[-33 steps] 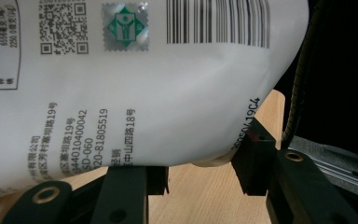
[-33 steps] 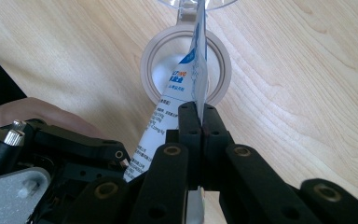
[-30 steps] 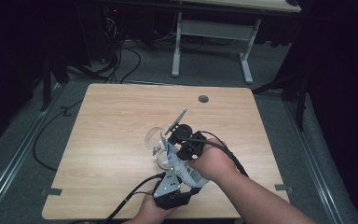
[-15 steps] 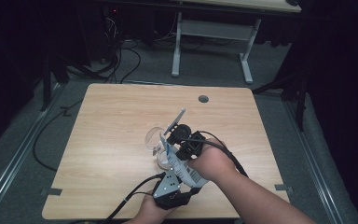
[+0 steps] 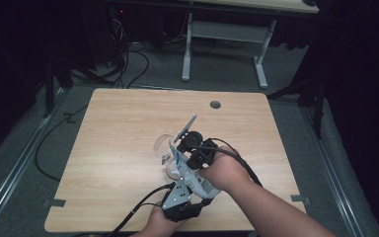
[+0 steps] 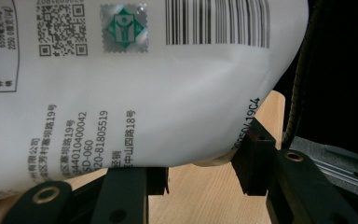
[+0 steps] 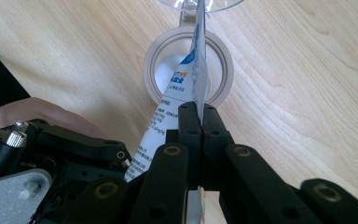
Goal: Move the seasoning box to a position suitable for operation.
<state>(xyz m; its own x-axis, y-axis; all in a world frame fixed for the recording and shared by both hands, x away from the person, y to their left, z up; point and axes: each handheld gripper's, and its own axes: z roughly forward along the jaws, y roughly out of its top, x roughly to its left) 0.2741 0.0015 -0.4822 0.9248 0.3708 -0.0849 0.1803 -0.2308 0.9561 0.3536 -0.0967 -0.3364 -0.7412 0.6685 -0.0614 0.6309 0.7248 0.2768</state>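
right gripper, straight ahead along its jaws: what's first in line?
Likely the open jar. The right gripper is shut on the white pouch, whose top edge runs ahead over the jar's round beige mouth; how far off it is, unclear.

table lit evenly from above, dark surroundings; high view soft, gripper views sharp, their edges stretched
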